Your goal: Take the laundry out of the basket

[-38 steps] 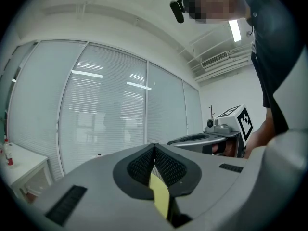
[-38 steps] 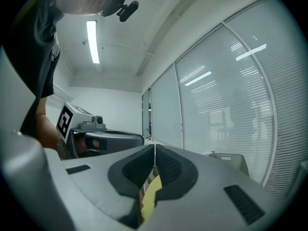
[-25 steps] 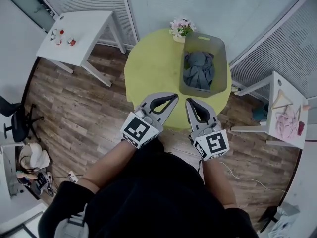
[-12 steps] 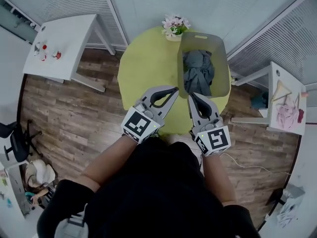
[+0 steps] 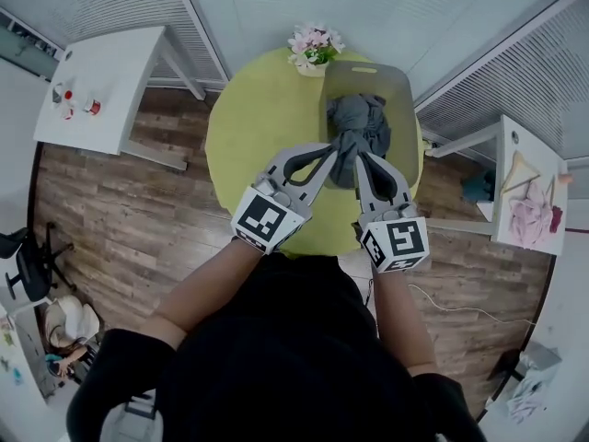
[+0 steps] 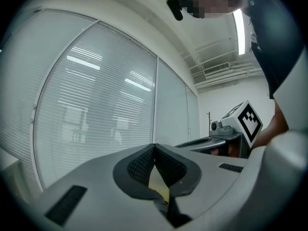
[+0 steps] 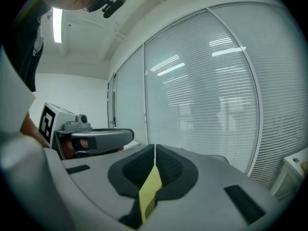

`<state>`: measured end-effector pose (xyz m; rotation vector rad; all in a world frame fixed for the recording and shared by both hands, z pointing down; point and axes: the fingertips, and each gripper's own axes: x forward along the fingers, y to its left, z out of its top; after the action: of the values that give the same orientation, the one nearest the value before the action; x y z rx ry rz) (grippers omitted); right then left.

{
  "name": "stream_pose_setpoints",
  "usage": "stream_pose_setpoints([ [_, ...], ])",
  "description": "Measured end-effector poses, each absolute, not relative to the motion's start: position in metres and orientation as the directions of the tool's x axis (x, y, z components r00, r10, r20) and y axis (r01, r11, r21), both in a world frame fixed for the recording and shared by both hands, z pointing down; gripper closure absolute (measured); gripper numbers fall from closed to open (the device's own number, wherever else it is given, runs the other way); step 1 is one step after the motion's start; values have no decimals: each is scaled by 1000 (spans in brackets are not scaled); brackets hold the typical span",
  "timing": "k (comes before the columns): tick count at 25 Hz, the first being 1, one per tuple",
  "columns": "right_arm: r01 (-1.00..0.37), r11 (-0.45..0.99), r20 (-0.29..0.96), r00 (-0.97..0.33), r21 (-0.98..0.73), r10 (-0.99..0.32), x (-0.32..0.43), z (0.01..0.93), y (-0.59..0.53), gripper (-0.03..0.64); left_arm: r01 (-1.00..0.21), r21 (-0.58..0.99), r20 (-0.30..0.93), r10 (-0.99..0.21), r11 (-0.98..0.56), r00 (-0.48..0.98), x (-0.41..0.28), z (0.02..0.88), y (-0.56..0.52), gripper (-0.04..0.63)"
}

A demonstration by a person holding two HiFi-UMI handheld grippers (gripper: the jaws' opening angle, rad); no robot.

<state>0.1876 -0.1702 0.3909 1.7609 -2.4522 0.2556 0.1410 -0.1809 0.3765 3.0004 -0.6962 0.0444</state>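
At the far left an office chair (image 5: 23, 256) stands on the wooden floor (image 5: 138, 219). A white table (image 5: 110, 81) sits beyond it, well apart from the round yellow-green table (image 5: 248, 145) in the middle. A pot of flowers (image 5: 313, 44) stands at the round table's far edge, just beside the basket's far left corner.

The left gripper (image 5: 329, 149) reaches over the round table from its near edge. Its jaws are closed tip to tip with nothing between them (image 6: 154, 146); only the yellow tabletop shows through the gap lower down.

The laundry (image 5: 363, 122), a bundle of grey cloth, lies inside the grey basket (image 5: 405, 90), which stands along the table's right edge. In the head view both gripper tips show against the bundle's near end; whether they touch it cannot be told.

The right gripper (image 5: 361, 156) is beside the left, jaws likewise pressed together and empty (image 7: 154, 146).

At the right a white side table (image 5: 512, 136) carries a hanger (image 5: 520, 168) and a pink cloth (image 5: 526, 221).
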Motion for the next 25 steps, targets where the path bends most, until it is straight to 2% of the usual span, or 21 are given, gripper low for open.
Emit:
stream_pose_setpoints([
  [17,-969,168,453,-235,-182,-860,286,512,-291,589,-566,16,64,-564,-824,823,214,410,-286,588],
  [21,-965,110,547,-226,-238,-806,294,559,-309,527,-578,9,88,-575,-816,813,221,427,-300,588],
  [25,-965,66,631,-216,-254,-745,295,605,-321,502,-589,1,116,-585,-808,802,225,440,-310,588],
])
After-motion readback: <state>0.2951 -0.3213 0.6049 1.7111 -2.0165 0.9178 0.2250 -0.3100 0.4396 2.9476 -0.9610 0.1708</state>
